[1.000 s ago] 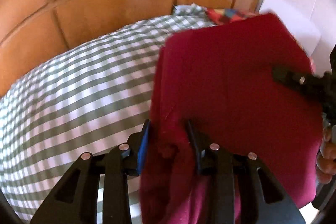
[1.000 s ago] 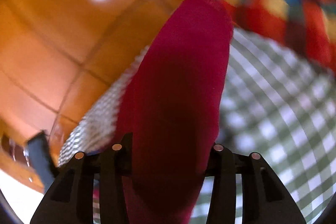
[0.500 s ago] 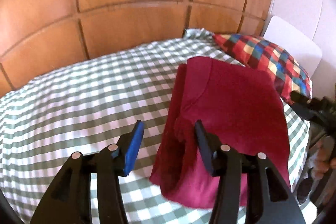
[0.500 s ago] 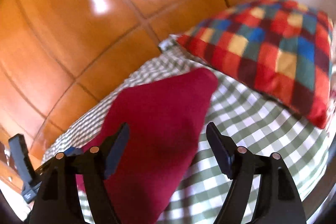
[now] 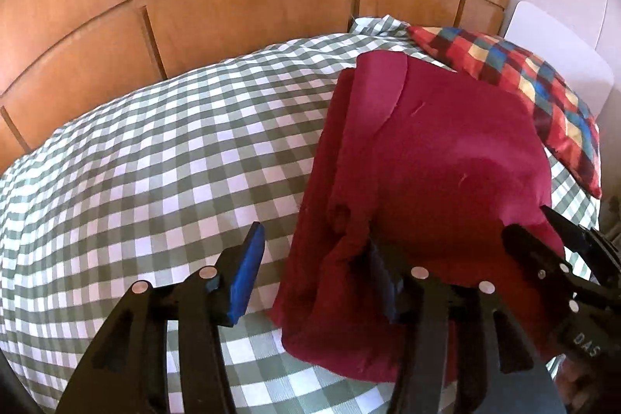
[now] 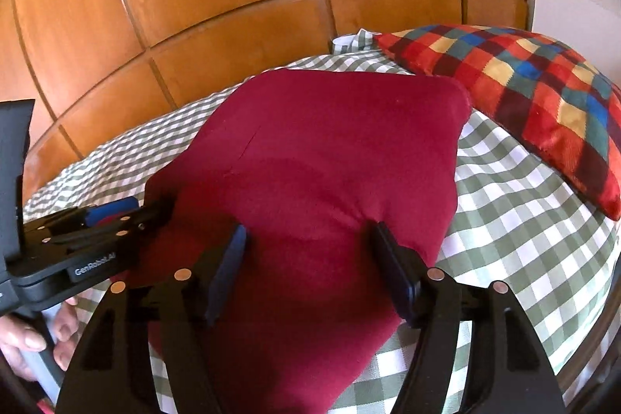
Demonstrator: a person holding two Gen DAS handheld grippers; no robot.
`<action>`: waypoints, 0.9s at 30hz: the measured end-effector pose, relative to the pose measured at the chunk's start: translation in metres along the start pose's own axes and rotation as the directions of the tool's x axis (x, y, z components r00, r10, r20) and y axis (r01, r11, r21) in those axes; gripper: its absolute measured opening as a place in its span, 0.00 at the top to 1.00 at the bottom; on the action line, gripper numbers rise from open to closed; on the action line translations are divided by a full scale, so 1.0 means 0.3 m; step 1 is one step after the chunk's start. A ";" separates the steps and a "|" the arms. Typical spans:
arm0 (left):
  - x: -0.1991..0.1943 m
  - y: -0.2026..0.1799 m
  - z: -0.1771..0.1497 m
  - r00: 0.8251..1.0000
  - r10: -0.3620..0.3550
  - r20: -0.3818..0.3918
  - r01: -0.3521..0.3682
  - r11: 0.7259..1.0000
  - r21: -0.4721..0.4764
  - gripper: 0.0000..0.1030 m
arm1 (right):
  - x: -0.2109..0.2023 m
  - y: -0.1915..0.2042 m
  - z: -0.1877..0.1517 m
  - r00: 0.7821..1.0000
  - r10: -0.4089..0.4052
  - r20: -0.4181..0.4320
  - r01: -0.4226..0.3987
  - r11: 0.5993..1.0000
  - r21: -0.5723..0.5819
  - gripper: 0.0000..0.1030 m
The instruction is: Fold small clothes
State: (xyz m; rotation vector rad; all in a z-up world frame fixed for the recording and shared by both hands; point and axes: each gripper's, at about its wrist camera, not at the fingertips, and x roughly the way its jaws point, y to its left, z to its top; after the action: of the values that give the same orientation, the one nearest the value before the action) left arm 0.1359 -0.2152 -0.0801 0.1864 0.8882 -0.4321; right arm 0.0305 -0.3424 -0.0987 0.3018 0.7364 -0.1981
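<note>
Now the folded red garment (image 5: 438, 165) lies on the checked bed cover (image 5: 155, 150), released: the left gripper (image 5: 314, 270) is opening astride its near corner, no pad pressing. The right gripper (image 6: 306, 258) stands wide above the cloth's near edge, closing slightly. Next probably comes another fold, needing a fresh grip on an edge.

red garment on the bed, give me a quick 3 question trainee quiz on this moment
1. True or false: the red garment hangs in the air above the checked bedcover.
2. Which lies nearest the patchwork pillow? A) the garment's far right corner B) the left tool C) the wooden wall panels' lowest seam
3. Fill in: seen from the right wrist, the right tool has its fingers set apart with the garment's near edge ____ them.

Key
1. False: it lies folded on the bedcover.
2. A
3. between; the pads do not press it, though the jaws are closing. The left tool's jaws are opening, with one finger against the garment's left edge.
</note>
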 end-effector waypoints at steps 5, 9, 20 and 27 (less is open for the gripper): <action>-0.031 -0.003 -0.012 1.000 0.000 0.018 0.001 1.000 -0.031 0.50 | -0.039 0.009 0.009 0.999 -0.034 -0.010 0.034 0.999 0.008 0.22; -0.080 -0.009 -0.017 0.998 0.010 0.055 -0.008 0.999 -0.035 0.42 | -0.081 0.026 0.021 0.998 -0.069 -0.014 0.069 0.997 0.021 0.20; -0.234 0.009 -0.045 0.987 0.061 0.151 -0.052 0.997 -0.065 0.22 | -0.214 0.067 0.030 0.974 -0.217 0.065 0.211 0.974 0.085 0.05; -0.315 0.036 -0.085 0.980 0.081 0.184 -0.062 0.992 -0.107 0.08 | -0.243 0.067 -0.011 0.963 -0.267 0.045 0.257 0.954 0.156 0.04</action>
State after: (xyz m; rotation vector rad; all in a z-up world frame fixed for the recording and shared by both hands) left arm 0.0704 -0.1698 -0.0221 0.0823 0.7130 -0.3307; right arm -0.0187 -0.3174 -0.0471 0.3372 0.6965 -0.5152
